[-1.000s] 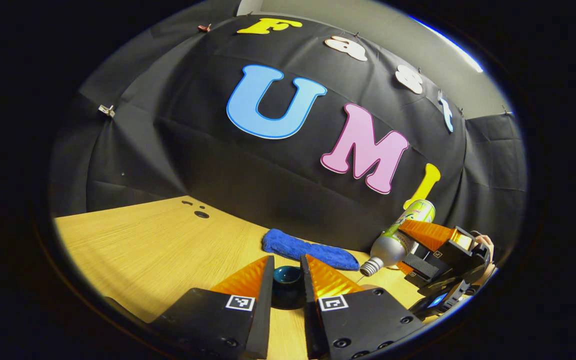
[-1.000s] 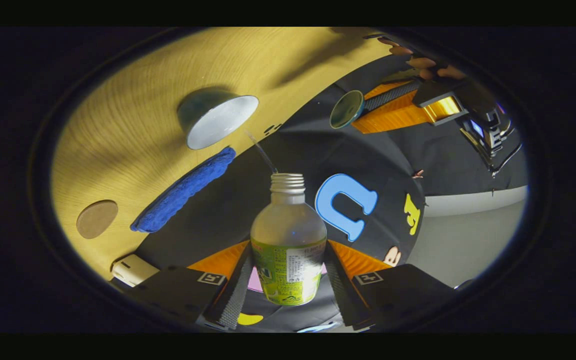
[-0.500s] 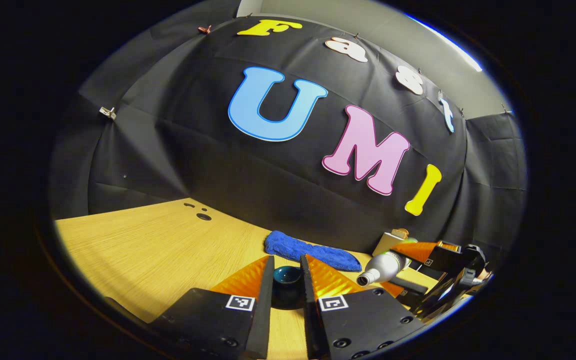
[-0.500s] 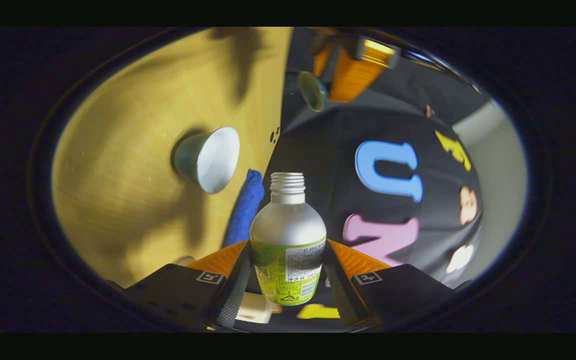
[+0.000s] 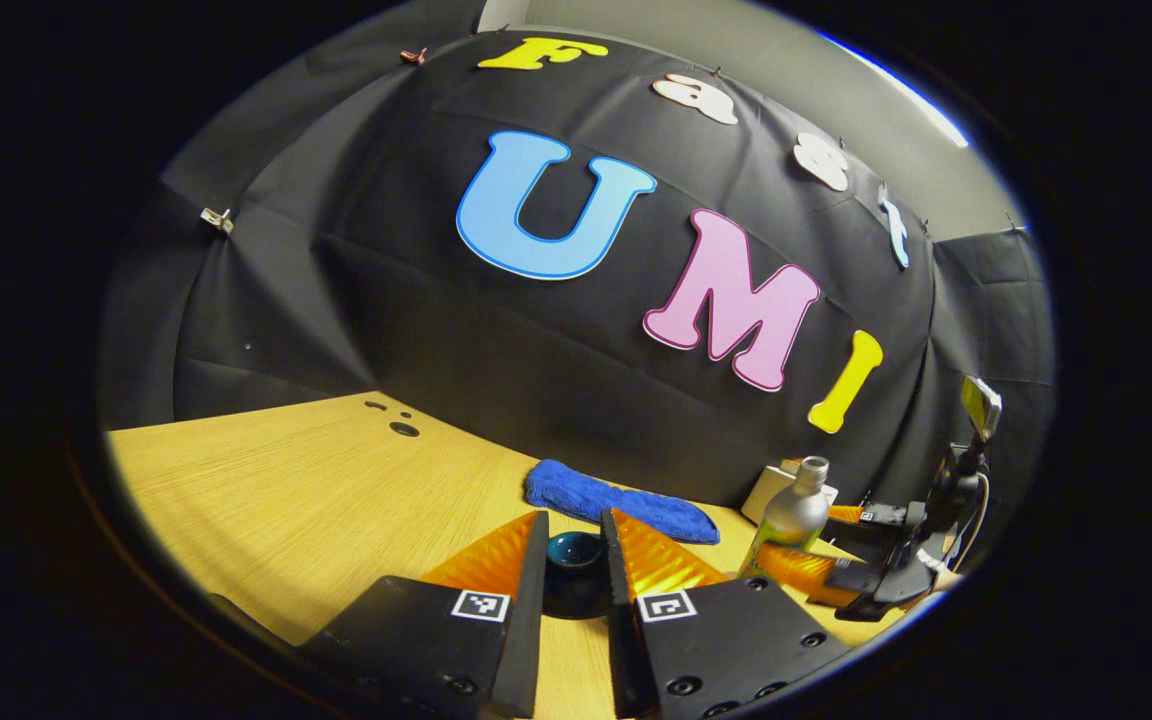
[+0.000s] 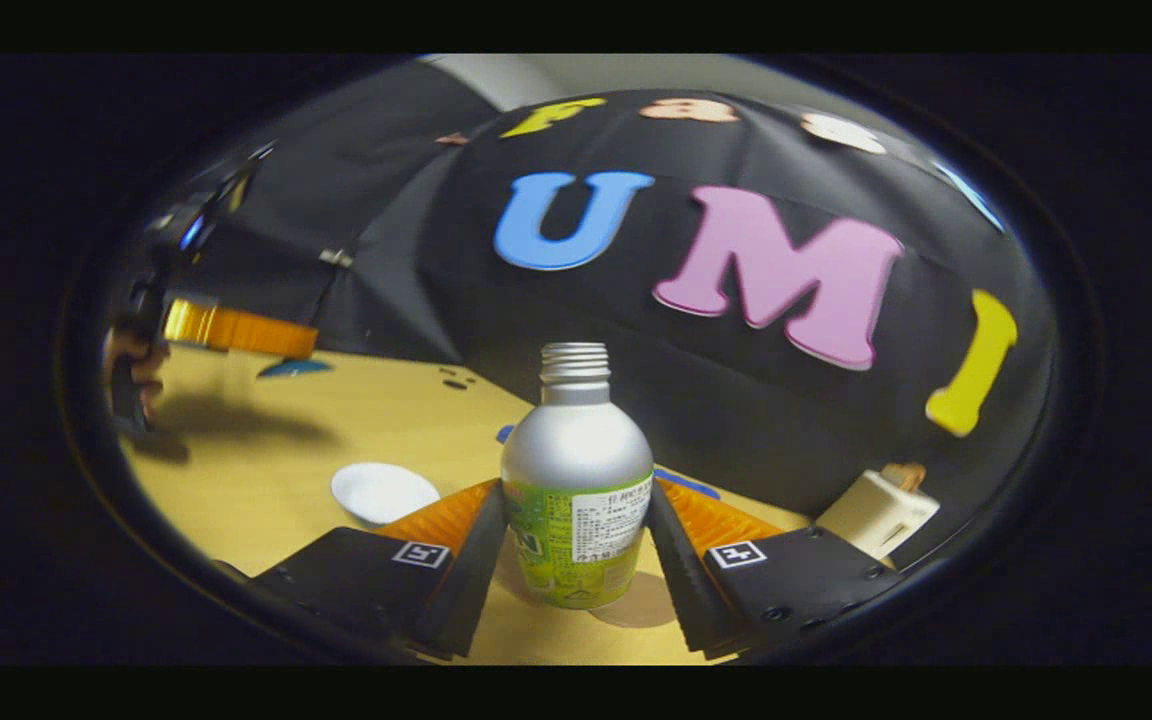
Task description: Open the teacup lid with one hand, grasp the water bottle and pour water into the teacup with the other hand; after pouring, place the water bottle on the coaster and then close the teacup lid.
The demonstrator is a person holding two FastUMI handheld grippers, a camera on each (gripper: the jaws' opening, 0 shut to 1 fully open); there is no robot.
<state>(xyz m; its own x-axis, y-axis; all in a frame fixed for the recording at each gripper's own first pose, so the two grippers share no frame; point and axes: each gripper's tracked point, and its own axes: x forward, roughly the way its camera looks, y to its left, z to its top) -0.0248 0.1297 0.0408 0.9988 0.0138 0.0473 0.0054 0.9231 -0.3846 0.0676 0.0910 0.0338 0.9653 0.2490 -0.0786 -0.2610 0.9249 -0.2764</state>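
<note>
The water bottle, silver-shouldered with a green label and an uncapped threaded neck, stands upright over the wooden table, clamped at the label between both fingers of the right gripper; whether its base touches the round coaster beneath cannot be told. The open teacup sits on the table just to its left. The left gripper is held level above the table, both fingers pressed on the dark teal lid, with a blue cloth lying beyond.
</note>
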